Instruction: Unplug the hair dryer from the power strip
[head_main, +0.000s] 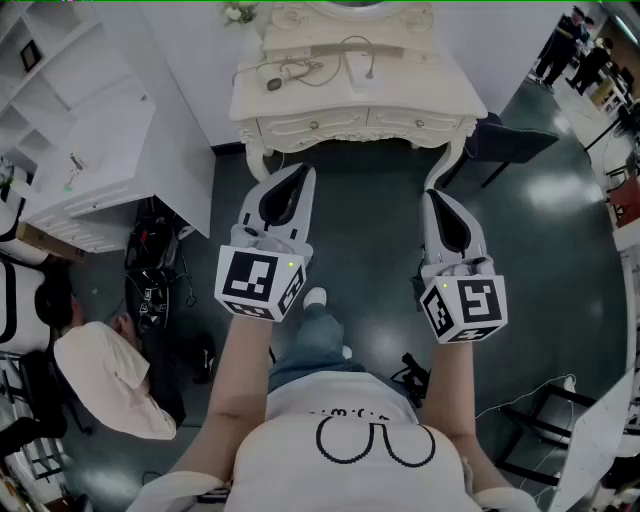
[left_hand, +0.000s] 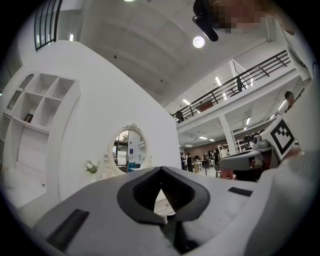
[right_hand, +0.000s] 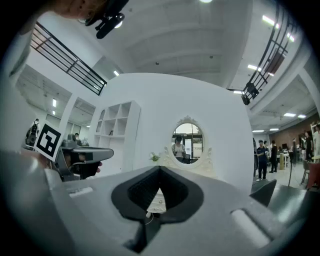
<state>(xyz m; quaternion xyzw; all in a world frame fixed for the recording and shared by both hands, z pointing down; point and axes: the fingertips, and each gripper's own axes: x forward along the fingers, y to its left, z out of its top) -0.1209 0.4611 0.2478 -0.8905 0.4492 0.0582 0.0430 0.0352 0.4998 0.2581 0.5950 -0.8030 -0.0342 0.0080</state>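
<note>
Hair dryer (head_main: 357, 66) is lying on the dressing table (head_main: 440, 100), well apart from both tools — left gripper (head_main: 302, 175) and right gripper (head_main: 433, 198) are hovering level before it, each pinched together on nothing.

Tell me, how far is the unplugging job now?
Done: nothing visible. In hand: nothing; the left gripper and right gripper are shut, empty, short of the dressing table. Still to do: reach the cords lying on it, then do the unplugging itself.
</note>
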